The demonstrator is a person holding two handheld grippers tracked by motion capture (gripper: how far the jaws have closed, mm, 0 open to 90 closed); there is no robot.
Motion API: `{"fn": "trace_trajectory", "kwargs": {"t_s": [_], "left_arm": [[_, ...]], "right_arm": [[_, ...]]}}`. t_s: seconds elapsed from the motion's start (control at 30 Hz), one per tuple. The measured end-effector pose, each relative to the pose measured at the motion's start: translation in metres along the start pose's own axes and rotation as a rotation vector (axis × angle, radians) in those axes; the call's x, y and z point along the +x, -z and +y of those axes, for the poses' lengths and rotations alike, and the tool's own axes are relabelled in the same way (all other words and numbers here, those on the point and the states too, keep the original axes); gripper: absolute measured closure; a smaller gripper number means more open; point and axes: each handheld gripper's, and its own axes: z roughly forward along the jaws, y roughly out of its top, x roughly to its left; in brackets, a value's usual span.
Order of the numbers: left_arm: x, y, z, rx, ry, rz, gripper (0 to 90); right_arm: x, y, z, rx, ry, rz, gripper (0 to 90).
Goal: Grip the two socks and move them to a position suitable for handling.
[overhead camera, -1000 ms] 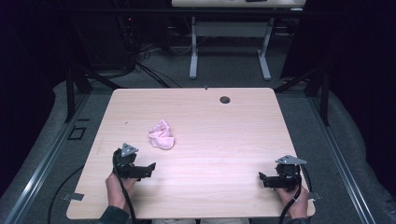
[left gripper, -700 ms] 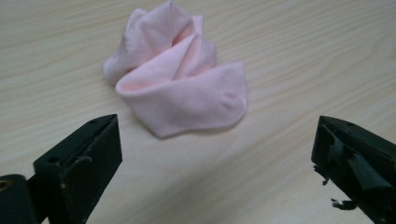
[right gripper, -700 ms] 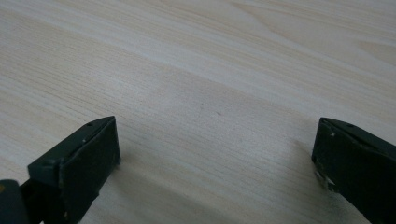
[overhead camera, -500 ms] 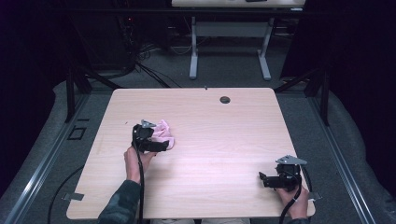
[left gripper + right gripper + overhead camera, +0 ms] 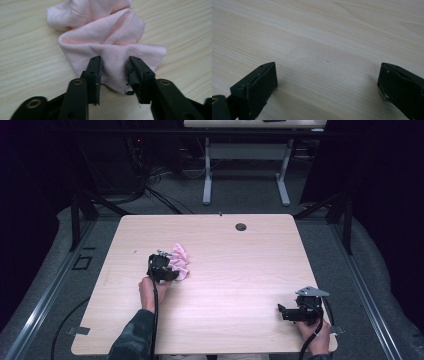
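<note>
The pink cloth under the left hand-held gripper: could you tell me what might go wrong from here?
The left hand-held gripper has just been closing on a fold at the near edge of the pink cloth. Two risks:
1. It holds only a small pinch, so the fabric may slip out on lifting.
2. The cloth is crumpled, so it may rise bunched rather than spread. The right hand-held gripper sits open near the table corner, too far to help.

A pale wooden table (image 5: 240, 270) with a dark grommet hole (image 5: 241, 226) stands on grey carpet (image 5: 240, 195).
</note>
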Motion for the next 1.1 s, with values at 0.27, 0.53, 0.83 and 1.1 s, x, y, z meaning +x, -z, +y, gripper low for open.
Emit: {"fn": "trace_trajectory", "kwargs": {"t_s": [0.27, 0.53, 0.83, 1.1], "left_arm": [[0.002, 0.008, -0.006, -0.044, -0.024, -0.009, 84.6], [-0.005, 0.033, -0.013, -0.121, -0.063, -0.021, 85.9], [-0.028, 0.077, -0.016, -0.215, -0.150, -0.059, 86.0], [-0.063, 0.111, -0.019, -0.275, -0.222, -0.144, 86.0]], "right_arm": [[0.000, 0.000, 0.000, -0.002, -0.001, -0.003, 2.8], [0.000, 0.000, 0.000, -0.007, -0.007, -0.004, 3.2], [0.000, 0.000, 0.000, -0.005, -0.009, -0.006, 3.7], [0.000, 0.000, 0.000, -0.007, -0.011, -0.007, 3.9]]}}
